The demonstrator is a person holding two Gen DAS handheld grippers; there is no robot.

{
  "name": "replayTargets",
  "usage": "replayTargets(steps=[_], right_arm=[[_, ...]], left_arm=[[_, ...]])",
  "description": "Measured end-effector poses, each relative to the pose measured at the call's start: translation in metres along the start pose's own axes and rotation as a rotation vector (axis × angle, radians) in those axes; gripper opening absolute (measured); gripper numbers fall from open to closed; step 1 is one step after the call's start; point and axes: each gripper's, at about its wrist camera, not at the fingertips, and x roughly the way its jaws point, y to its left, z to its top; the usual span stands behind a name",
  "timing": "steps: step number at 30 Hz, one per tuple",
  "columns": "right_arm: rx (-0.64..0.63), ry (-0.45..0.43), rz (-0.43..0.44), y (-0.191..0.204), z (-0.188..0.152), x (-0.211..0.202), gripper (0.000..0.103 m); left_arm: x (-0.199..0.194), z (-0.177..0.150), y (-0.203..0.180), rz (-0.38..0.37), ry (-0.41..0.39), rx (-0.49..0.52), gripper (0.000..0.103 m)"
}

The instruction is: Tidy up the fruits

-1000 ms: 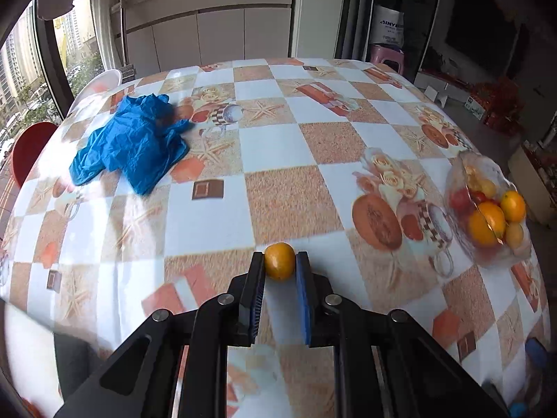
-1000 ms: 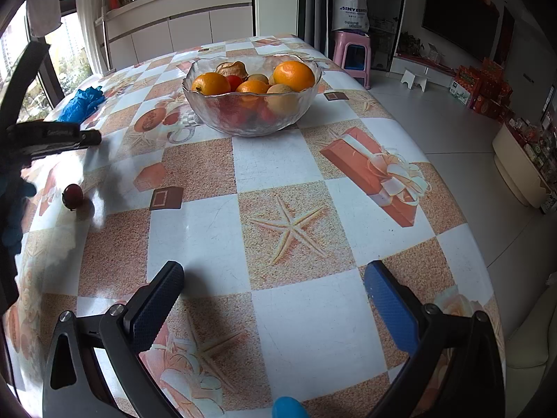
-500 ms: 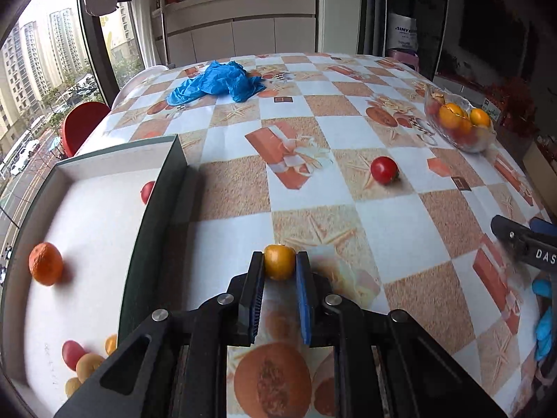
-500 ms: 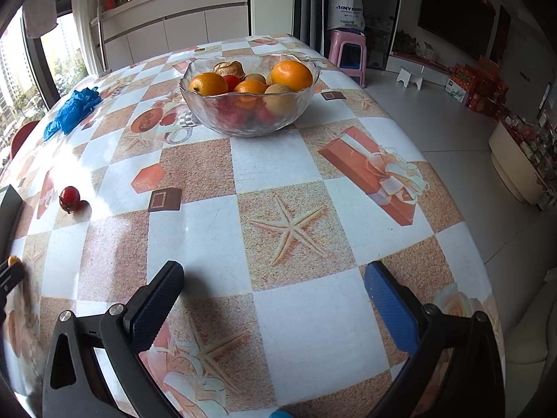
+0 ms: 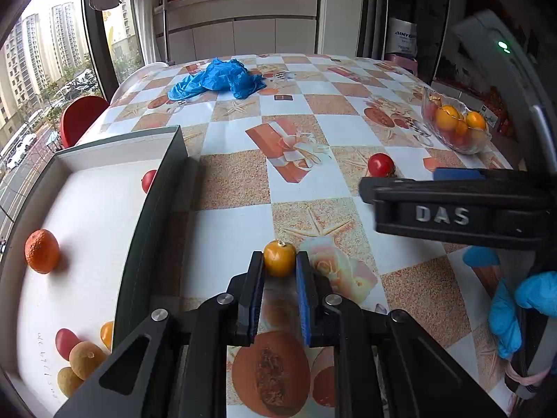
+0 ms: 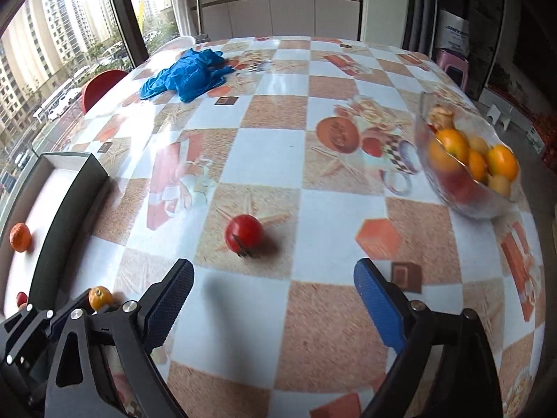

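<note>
From the left wrist, the left claw (image 5: 279, 275) pinches a small orange fruit (image 5: 279, 257) between its pads, above the checked counter (image 5: 236, 188) just right of the box (image 5: 153, 216). The box's white floor holds a tangerine (image 5: 41, 251) and, at its near corner, a few small red and yellow fruits (image 5: 78, 357) partly cut off by the wall and the claw's arm; another red one (image 5: 149, 180) is half hidden behind the wall. A tomato (image 5: 381, 165) lies farther out, its lower edge covered by the right claw (image 5: 459, 176), which crosses the frame sideways, so its spread cannot be read here. A blue-gloved hand (image 5: 522, 310) shows at the right edge, cut off. The bowl (image 5: 468, 144) of oranges stands far right, the blue cloth (image 5: 217, 78) at the far end. From the right wrist, blurred, the right claw (image 6: 273, 280) is spread wide with nothing between its pads, its jaws having just been closing a little; the tomato (image 6: 243, 232) lies on the counter just beyond and between the tips. The bowl (image 6: 487, 205) sits at right, well apart. At lower left the left claw (image 6: 94, 301) appears with the orange fruit (image 6: 99, 297), mostly hidden behind the right claw's frame, beside the box (image 6: 69, 209).
</note>
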Motion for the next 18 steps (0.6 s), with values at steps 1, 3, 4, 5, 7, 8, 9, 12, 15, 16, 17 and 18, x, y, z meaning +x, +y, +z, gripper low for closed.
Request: replayTargets(steps=[1,3,4,5,7,8,9,12,15,16,17,18], right_arm=[[-0.007,-0.004,-0.004,0.004,0.004,0.004,0.090],[-0.020,-0.014,-0.016,0.010,0.009,0.008,0.080],[-0.029,-0.022,-0.019,0.013,0.011,0.008,0.071],[-0.043,-0.027,-0.023,0.015,0.013,0.010,0.065],[-0.068,-0.039,-0.020,0.020,0.014,0.009,0.032],[-0.067,-0.038,-0.014,0.020,0.014,0.007,0.025],[-0.058,-0.035,-0.001,0.018,0.012,0.005,0.023],[-0.027,-0.027,0.032,0.009,0.004,-0.002,0.023],[0.002,-0.010,0.055,-0.002,-0.010,-0.013,0.024],[0.011,-0.003,0.066,-0.005,-0.014,-0.017,0.024],[0.017,0.000,0.076,-0.007,-0.018,-0.022,0.024],[0.019,0.002,0.082,-0.008,-0.021,-0.026,0.024]], left_arm=[[0.000,0.000,0.000,0.000,0.000,-0.001,0.019],[0.000,-0.001,0.000,-0.002,0.000,-0.002,0.019],[0.000,-0.001,0.000,-0.001,-0.001,-0.002,0.019],[0.000,-0.001,0.000,0.000,-0.001,-0.001,0.019],[0.000,-0.001,0.000,-0.001,-0.001,-0.002,0.019],[0.000,-0.001,-0.001,-0.001,-0.001,-0.001,0.019],[0.000,-0.001,0.000,0.000,-0.001,-0.001,0.019],[0.000,0.000,0.000,-0.001,-0.001,-0.002,0.019],[-0.001,0.000,0.002,-0.015,0.005,-0.011,0.019],[-0.001,0.000,0.003,-0.026,0.010,-0.017,0.019],[-0.003,0.000,0.005,-0.046,0.019,-0.026,0.019],[-0.005,0.000,0.007,-0.071,0.029,-0.040,0.019]])
